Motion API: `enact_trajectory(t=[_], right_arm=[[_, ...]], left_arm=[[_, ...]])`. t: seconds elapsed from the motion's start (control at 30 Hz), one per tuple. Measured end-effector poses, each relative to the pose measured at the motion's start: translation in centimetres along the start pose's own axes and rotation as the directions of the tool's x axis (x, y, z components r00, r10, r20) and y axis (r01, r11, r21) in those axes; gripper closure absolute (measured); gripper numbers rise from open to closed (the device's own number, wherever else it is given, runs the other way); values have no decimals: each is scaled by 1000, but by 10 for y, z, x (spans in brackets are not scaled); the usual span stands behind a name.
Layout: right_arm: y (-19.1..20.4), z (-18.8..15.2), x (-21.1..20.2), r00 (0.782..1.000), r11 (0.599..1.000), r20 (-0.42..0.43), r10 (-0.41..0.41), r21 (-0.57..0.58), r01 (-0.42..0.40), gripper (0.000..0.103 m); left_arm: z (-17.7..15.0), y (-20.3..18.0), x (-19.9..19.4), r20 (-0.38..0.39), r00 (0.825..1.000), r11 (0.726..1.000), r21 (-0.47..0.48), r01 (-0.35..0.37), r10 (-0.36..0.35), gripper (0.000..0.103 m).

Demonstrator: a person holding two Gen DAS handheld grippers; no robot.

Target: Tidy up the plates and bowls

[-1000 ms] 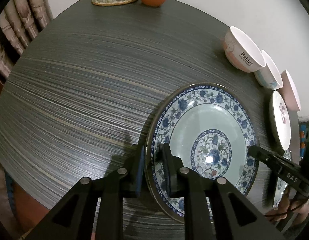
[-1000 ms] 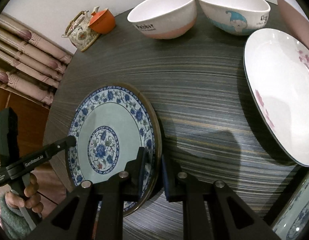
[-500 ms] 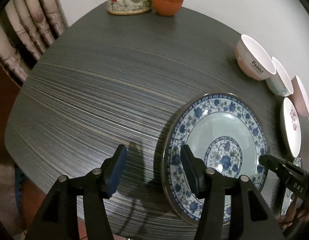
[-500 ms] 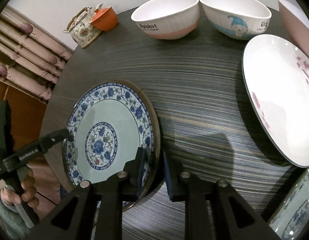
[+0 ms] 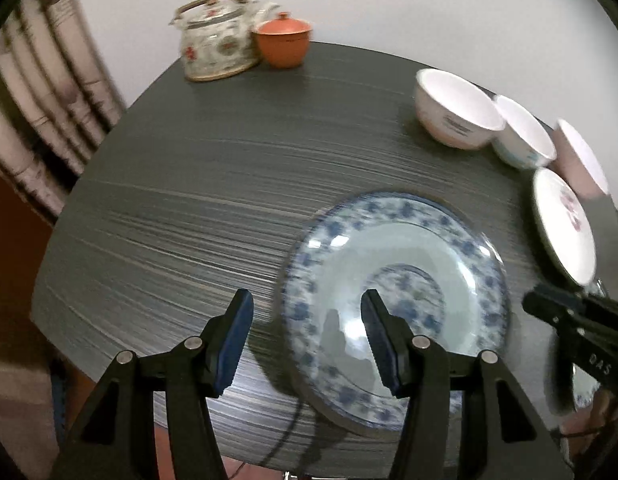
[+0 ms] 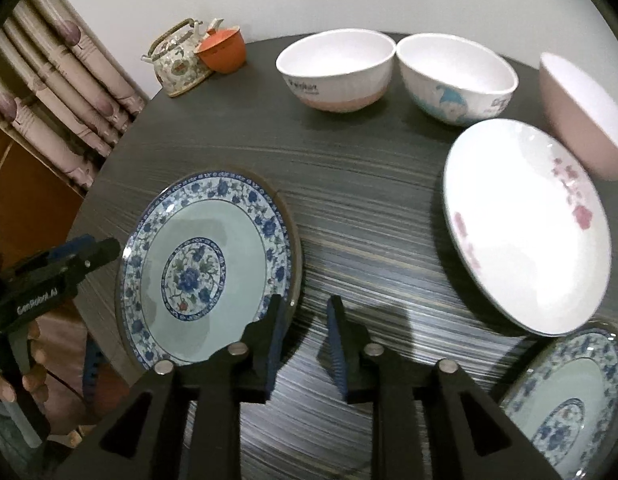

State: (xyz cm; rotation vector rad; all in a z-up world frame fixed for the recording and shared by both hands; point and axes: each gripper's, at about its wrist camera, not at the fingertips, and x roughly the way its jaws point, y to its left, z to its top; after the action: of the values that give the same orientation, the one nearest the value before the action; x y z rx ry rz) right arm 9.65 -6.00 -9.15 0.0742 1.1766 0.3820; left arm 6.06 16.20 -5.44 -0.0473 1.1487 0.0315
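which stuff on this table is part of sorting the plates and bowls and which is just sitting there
Part of the job:
blue floral plate
second blue floral plate
white plate with pink flowers
three bowls

Just sitting there:
patterned teapot
orange lidded cup
curtain

Left gripper (image 5: 307, 336) open; right gripper (image 6: 305, 346) opening, empty.
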Motion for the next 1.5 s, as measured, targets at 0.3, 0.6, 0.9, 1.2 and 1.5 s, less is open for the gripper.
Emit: enact_trajectory(t=[0.3,0.6,0.9,1.2,1.5], right_arm=[[-18,-18,-42,992,993,81,-94,-62,99,68],[-53,-49,-95,981,986,129,-143,-66,153,65],[-134,-80,-150,992,995,98,-79,76,71,65],[-228,-115,-165,999,968,34,28,247,-35,65],[-284,-145,-137,996,927,-6,85,367,-77,65]], left_arm=[[-7,-50,-21,9,998,995,82,54,-55,45],[-9,-98,-43,17,993,987,106,117,-119,38],[-18,-148,-55,-33,972,960,152,236,-234,34],[-28,-187,-25,-221,877,896,27,443,-427,34],[-36,-213,13,-331,778,842,-135,521,-534,35]])
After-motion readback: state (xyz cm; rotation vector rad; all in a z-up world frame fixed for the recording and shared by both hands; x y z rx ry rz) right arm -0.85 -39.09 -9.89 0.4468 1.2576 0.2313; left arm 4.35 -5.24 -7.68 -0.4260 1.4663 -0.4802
